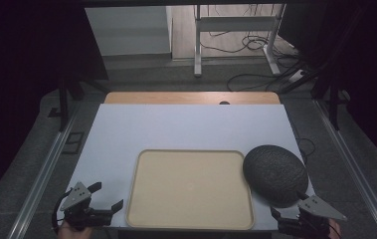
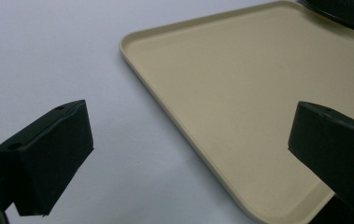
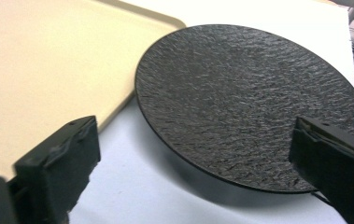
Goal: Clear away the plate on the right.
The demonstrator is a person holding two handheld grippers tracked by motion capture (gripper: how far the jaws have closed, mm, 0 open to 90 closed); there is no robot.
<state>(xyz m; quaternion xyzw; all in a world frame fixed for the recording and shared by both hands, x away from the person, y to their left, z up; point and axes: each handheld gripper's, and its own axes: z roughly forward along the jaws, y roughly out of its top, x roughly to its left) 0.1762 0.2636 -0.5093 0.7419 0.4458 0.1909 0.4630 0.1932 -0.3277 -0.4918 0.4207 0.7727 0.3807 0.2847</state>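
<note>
A beige tray (image 1: 141,199) lies on the white table top near the front edge, with nothing on it. A round black textured plate (image 1: 275,173) rests on the table just right of the tray. My left gripper (image 1: 107,195) hovers open at the front left, off the tray's left rim (image 2: 179,126). My right gripper (image 1: 288,203) stands open at the front right, just short of the near edge of the plate (image 3: 249,102). Its black fingers (image 3: 58,163) are wide apart with nothing between them. The tray's corner (image 3: 118,107) sits beside the plate.
The white table top (image 1: 186,127) stretches free behind the tray. A wooden strip (image 1: 191,97) runs along its far edge. Beyond lie a metal desk frame (image 1: 235,30) and cables on the floor.
</note>
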